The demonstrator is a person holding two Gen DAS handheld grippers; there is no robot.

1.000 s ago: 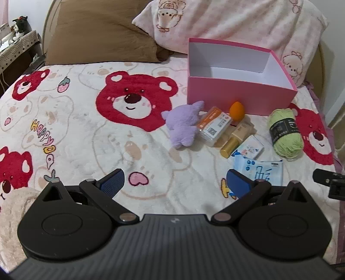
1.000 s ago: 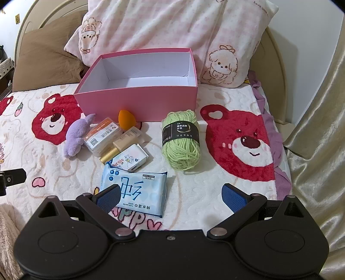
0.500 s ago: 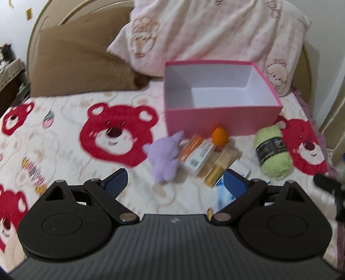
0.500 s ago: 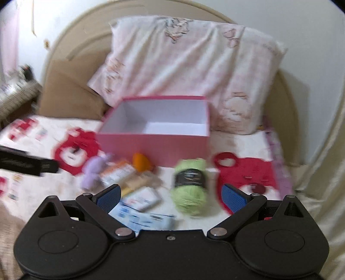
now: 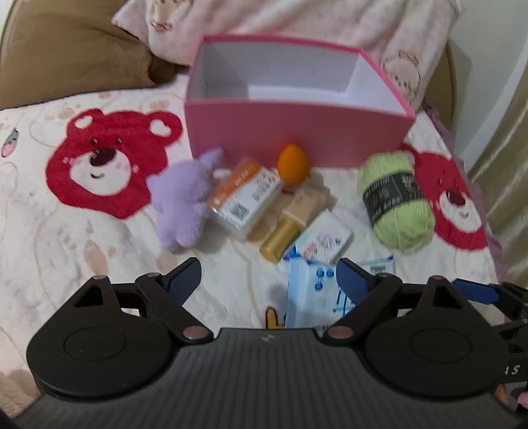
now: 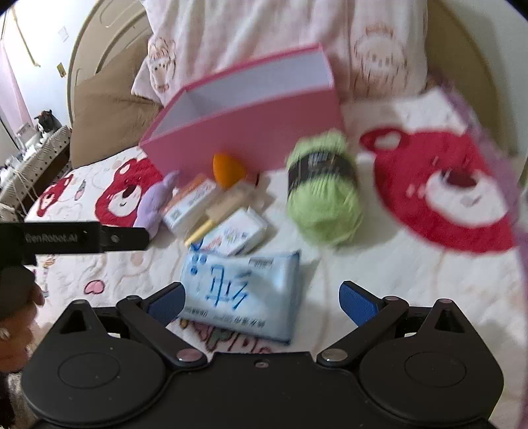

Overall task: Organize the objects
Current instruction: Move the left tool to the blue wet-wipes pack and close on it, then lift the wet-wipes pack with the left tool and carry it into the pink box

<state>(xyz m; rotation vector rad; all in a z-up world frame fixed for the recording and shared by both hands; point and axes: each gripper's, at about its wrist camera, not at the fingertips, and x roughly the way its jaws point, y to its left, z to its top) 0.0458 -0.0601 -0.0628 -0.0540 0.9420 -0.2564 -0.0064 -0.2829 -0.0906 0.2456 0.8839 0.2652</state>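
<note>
An empty pink box (image 5: 297, 132) (image 6: 257, 125) stands on the bed by the pillows. In front of it lie a purple plush (image 5: 184, 201) (image 6: 153, 206), an orange-and-white pack (image 5: 246, 198), an orange sponge (image 5: 293, 162) (image 6: 227, 168), a gold-capped tube (image 5: 290, 224), a small white card box (image 5: 321, 237) (image 6: 239, 232), green yarn (image 5: 396, 201) (image 6: 323, 194) and a blue wipes pack (image 5: 313, 290) (image 6: 244, 290). My left gripper (image 5: 269, 275) hovers short of the pile, its jaws closing with nothing between them. My right gripper (image 6: 264, 300) is open just over the near end of the wipes pack.
A brown pillow (image 5: 66, 49) and a pink patterned pillow (image 5: 297, 19) lean on the headboard. The bedspread (image 5: 82, 231) bears red bears. A curtain (image 5: 505, 148) hangs at the right bed edge. A nightstand with a toy (image 6: 39, 132) stands far left.
Both grippers swung up toward the pillows, then dropped and moved in closer to the pile. The left jaws have narrowed a little. The objects lie where they were.
</note>
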